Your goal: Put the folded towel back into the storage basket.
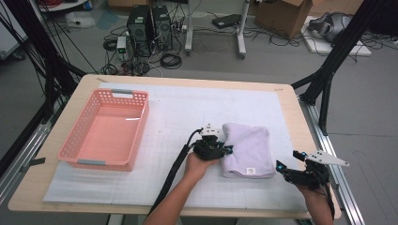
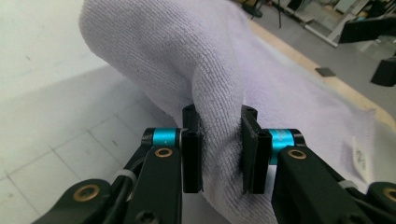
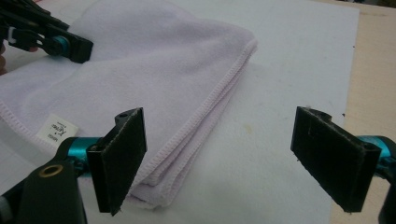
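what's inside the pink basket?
Nothing: the basket floor shows bare in the high view. Its near wall hides a thin strip of floor behind it.

left gripper (image 2: pixel 219 154) pinched, right gripper (image 3: pixel 233 158) wide apart

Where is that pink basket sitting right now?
In the high view the basket sits on the left side of the white mat, well apart from the folded towel at the right.
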Tool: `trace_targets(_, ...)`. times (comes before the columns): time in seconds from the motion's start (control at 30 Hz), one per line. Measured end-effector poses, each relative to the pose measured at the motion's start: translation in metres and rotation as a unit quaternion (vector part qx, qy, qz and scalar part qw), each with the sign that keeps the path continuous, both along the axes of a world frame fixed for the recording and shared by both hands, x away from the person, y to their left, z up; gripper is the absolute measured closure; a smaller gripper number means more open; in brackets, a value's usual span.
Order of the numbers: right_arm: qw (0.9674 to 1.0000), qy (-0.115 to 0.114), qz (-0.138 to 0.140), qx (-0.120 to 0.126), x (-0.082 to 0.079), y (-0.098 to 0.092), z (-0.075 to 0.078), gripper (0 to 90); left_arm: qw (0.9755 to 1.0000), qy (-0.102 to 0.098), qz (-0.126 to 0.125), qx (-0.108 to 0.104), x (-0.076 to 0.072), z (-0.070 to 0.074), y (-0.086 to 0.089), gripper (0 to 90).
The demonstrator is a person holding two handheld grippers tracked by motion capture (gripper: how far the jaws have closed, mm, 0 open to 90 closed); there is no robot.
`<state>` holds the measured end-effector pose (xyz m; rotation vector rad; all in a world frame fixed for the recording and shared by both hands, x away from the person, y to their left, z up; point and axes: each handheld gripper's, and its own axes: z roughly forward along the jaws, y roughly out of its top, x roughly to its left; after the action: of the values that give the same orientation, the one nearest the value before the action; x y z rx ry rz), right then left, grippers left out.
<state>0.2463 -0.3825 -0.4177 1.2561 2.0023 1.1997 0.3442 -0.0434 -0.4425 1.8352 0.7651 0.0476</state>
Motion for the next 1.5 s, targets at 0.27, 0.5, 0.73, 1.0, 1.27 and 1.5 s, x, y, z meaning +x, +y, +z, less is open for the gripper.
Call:
trace_targets(0.27, 1.0000, 0.000, 0.000, -0.001, -0.001, 0.001, 0.001, 17.0, 0.9969, -0.072, -0.024, -0.020, -0.014, 0.023, 0.013, 74.5)
trace_targets(0.5, 1.0000, 0.003, 0.002, -0.002, 0.000, 0.005, 0.001, 17.0, 0.9932, -0.106, -0.044, -0.020, -0.020, 0.043, 0.033, 74.9)
trace_targets(0.73, 1.0000, 0.001, 0.003, -0.003, 0.002, 0.008, 0.001, 17.0, 0.9896, -0.130, -0.054, -0.030, -0.019, 0.065, 0.057, 75.2)
trace_targets(1.0, 1.0000, -0.003, 0.005, 0.000, 0.002, 0.009, 0.003, 17.0, 0.9837, -0.161, -0.067, -0.045, -0.022, 0.083, 0.075, 75.4)
trace_targets(1.27, 1.0000, -0.004, 0.007, 0.001, 0.004, 0.012, 0.003, 17.0, 0.9800, -0.176, -0.074, -0.057, -0.024, 0.101, 0.095, 75.4)
trace_targets(1.5, 1.0000, -0.007, 0.004, 0.004, 0.005, 0.012, 0.005, 17.0, 0.9771, -0.190, -0.074, -0.060, -0.025, 0.112, 0.110, 75.4)
